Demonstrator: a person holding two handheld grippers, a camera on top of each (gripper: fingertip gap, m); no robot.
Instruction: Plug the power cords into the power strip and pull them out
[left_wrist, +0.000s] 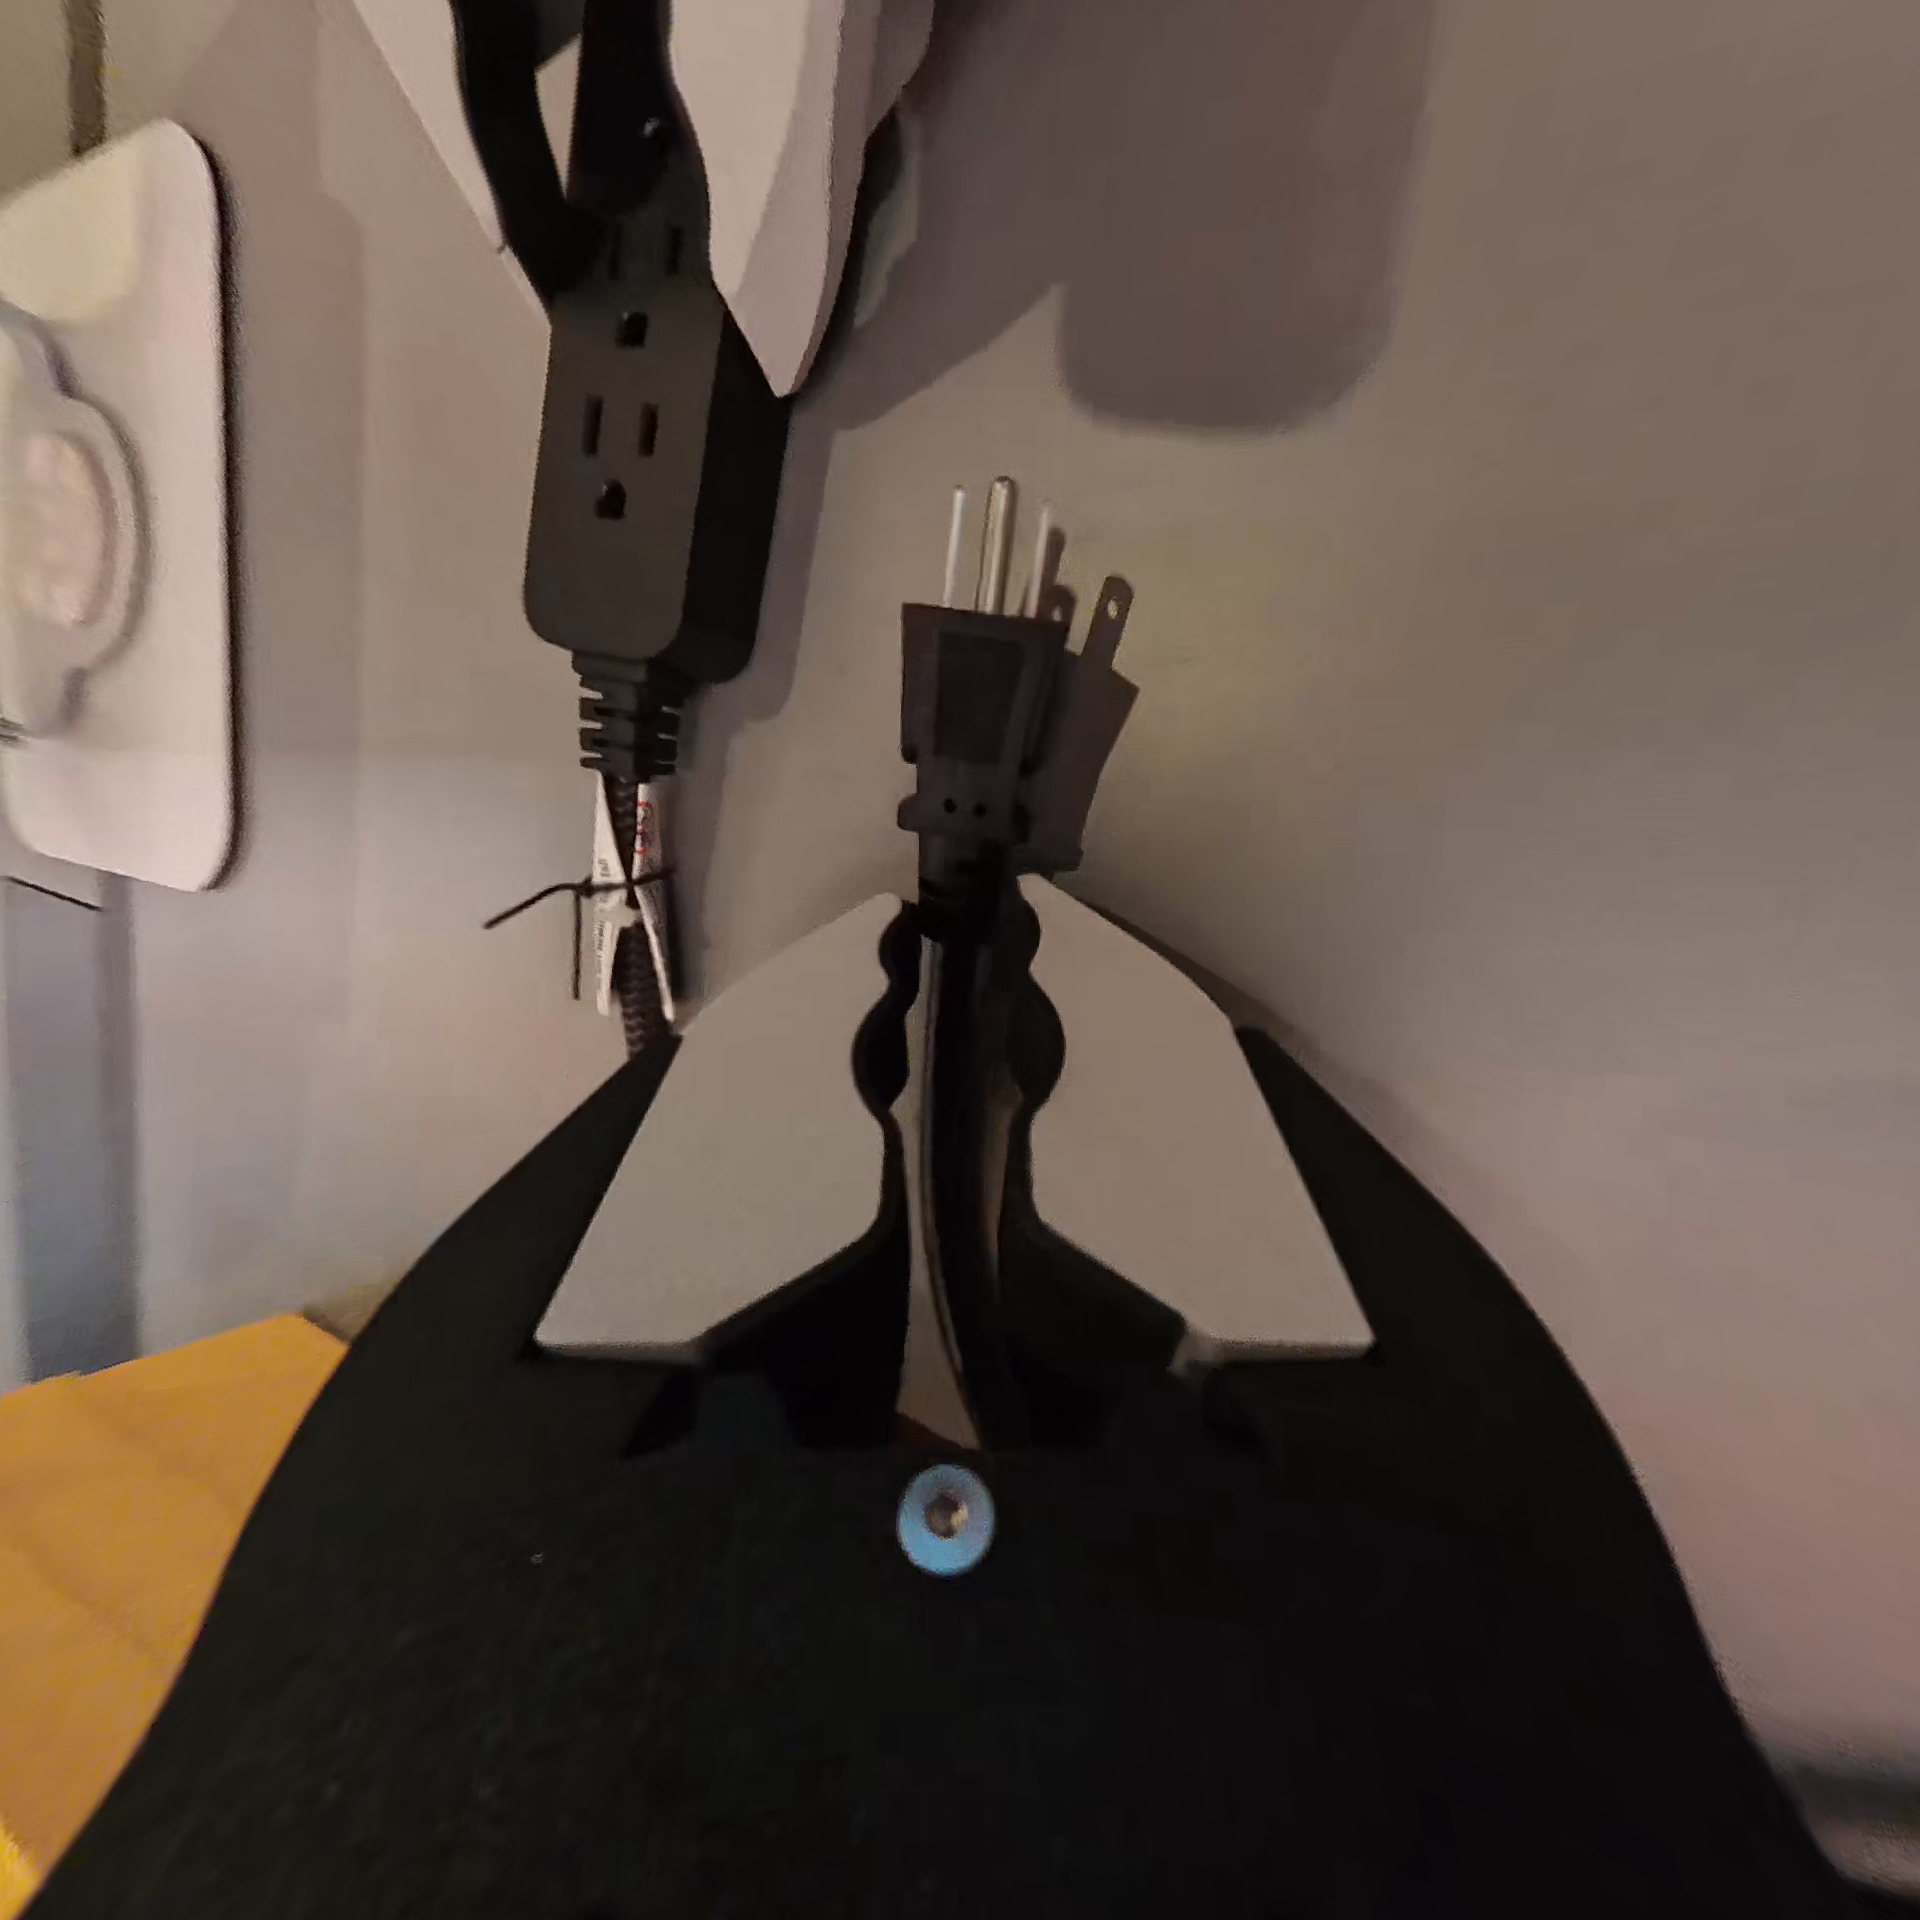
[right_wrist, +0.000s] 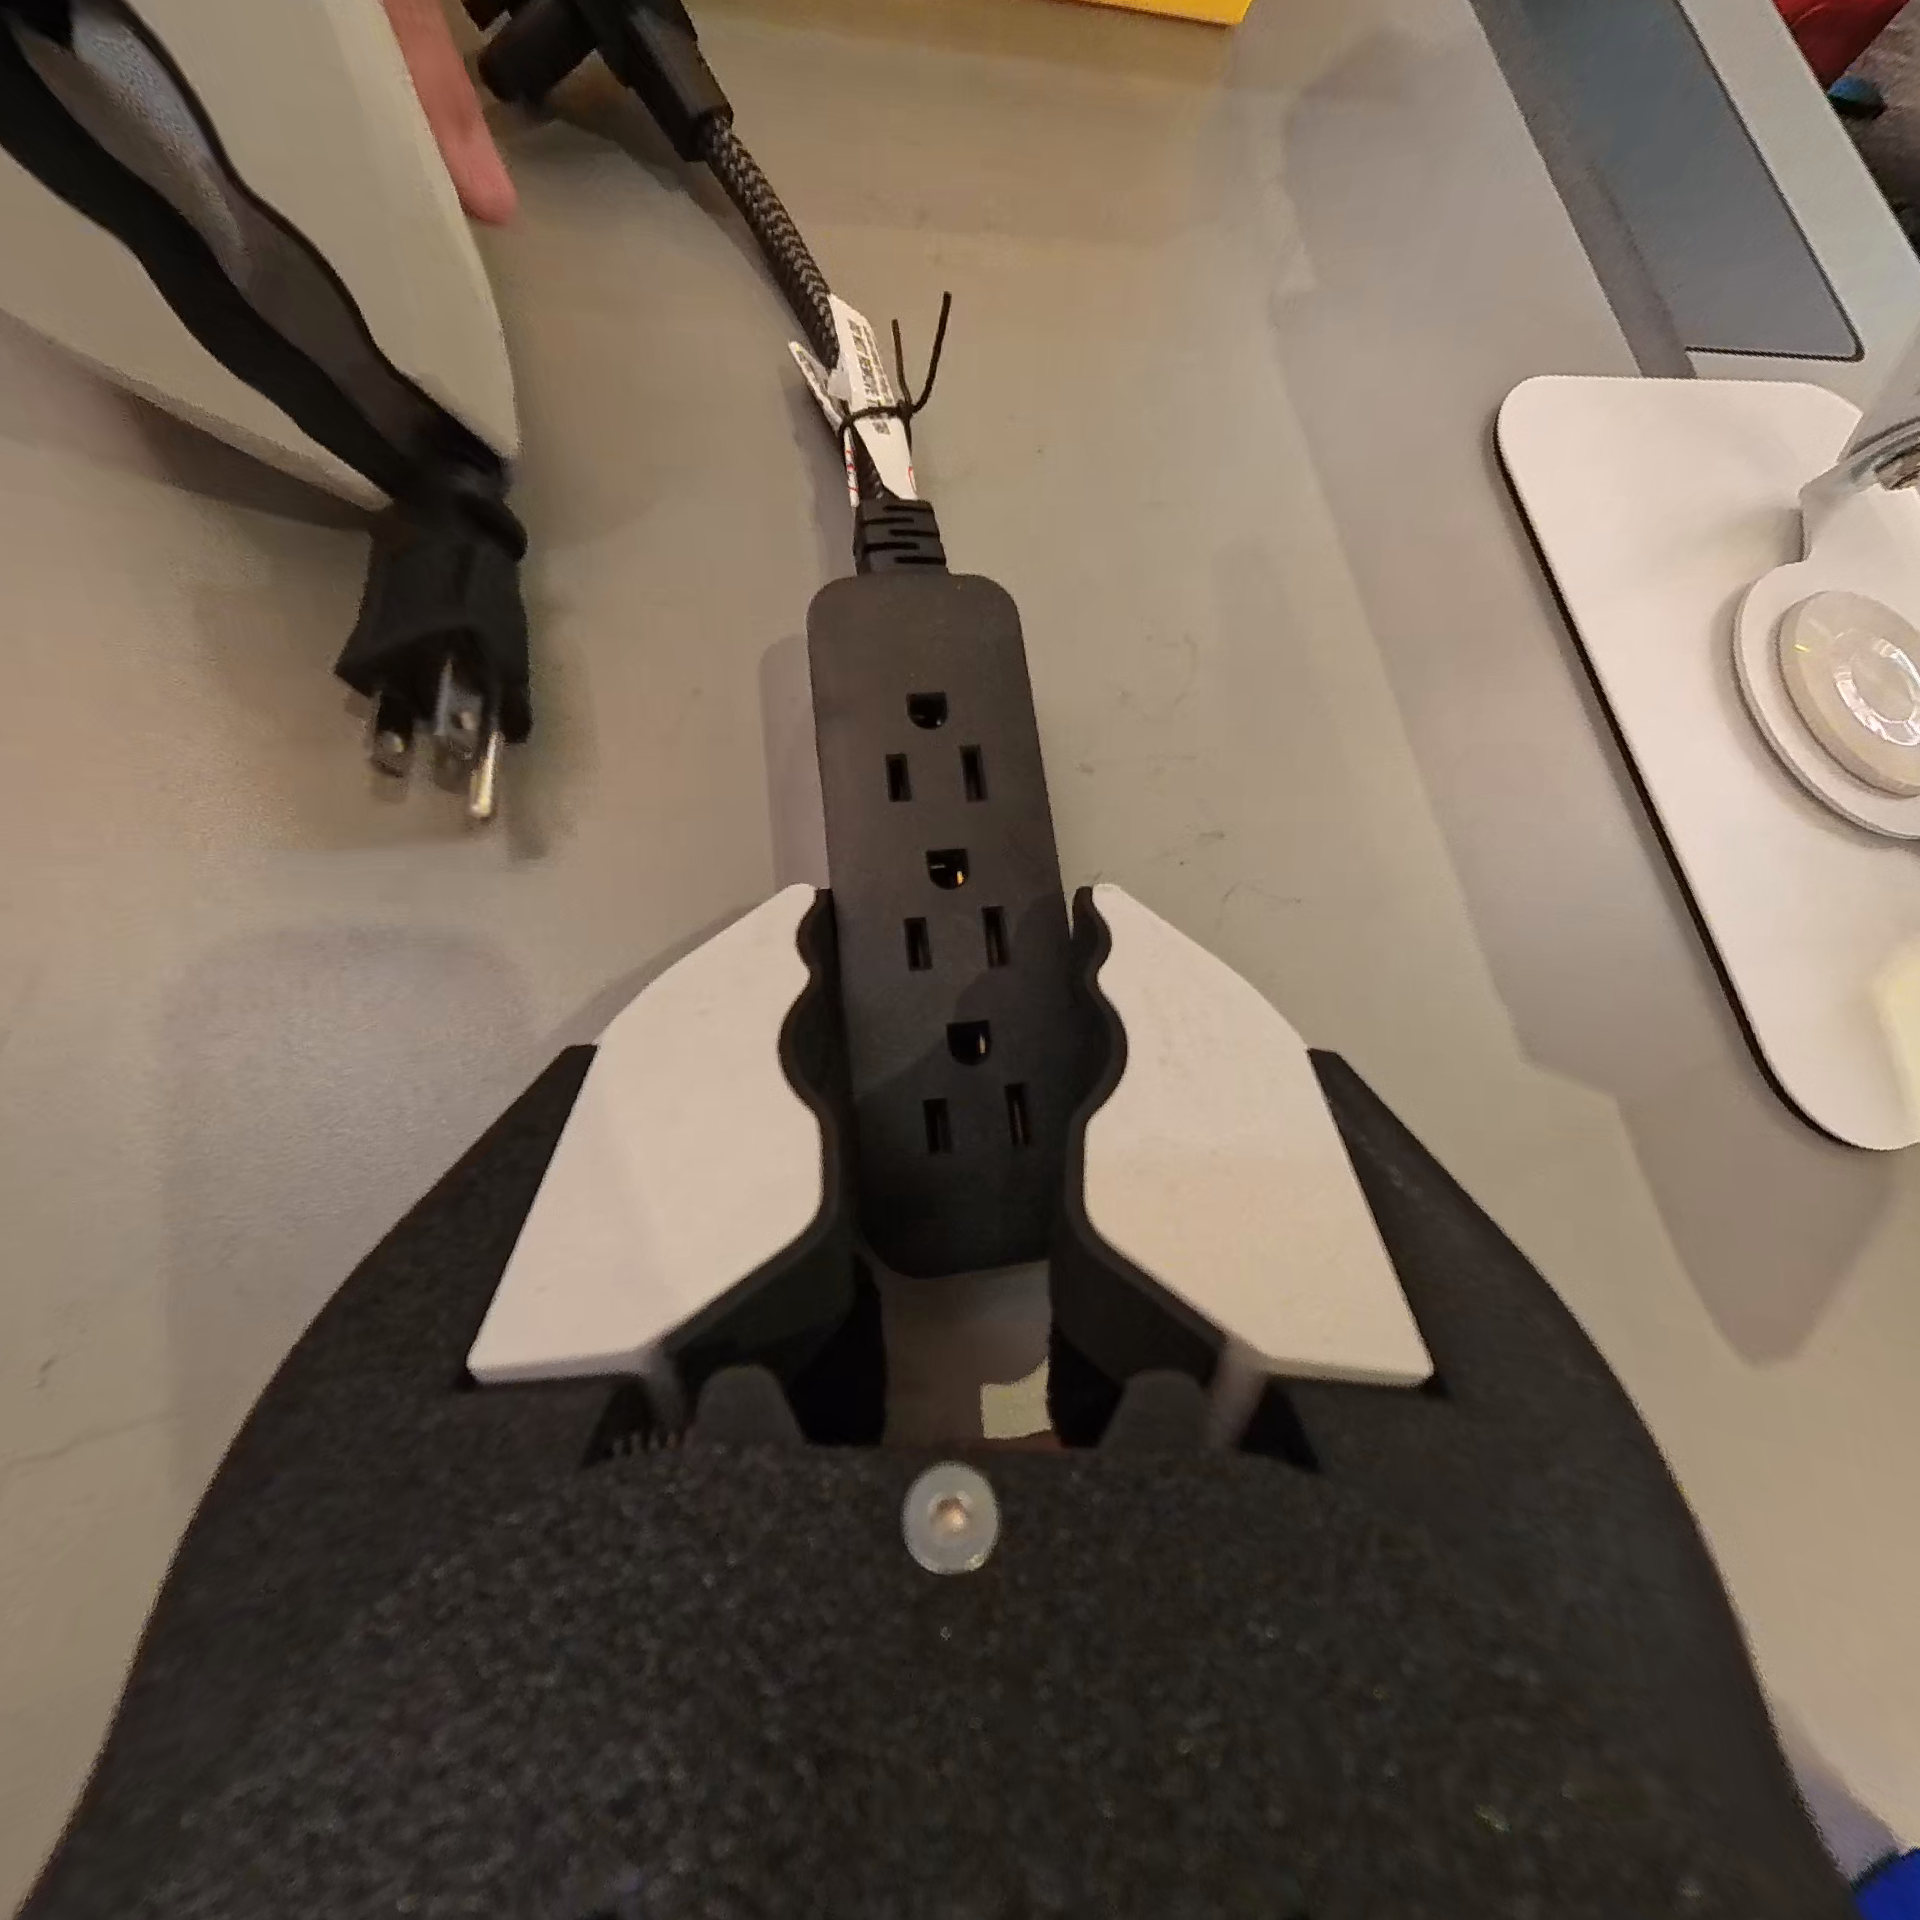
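Right wrist view: right gripper (right_wrist: 945, 1039) clamps power strip (right_wrist: 935, 831); plug (right_wrist: 436, 644) seemingly unplugged.

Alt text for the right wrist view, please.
The right gripper clamps a black three-outlet power strip on a grey table; every outlet is empty. At left, the left gripper holds a three-prong plug.

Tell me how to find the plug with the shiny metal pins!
Start at the grey table and find the long black power strip with three sockets, held by the right tool. Look to its left, where the left tool grips a black cord. The plug is the chunky black block at that cord's end, the only thing with three bare silver prongs.
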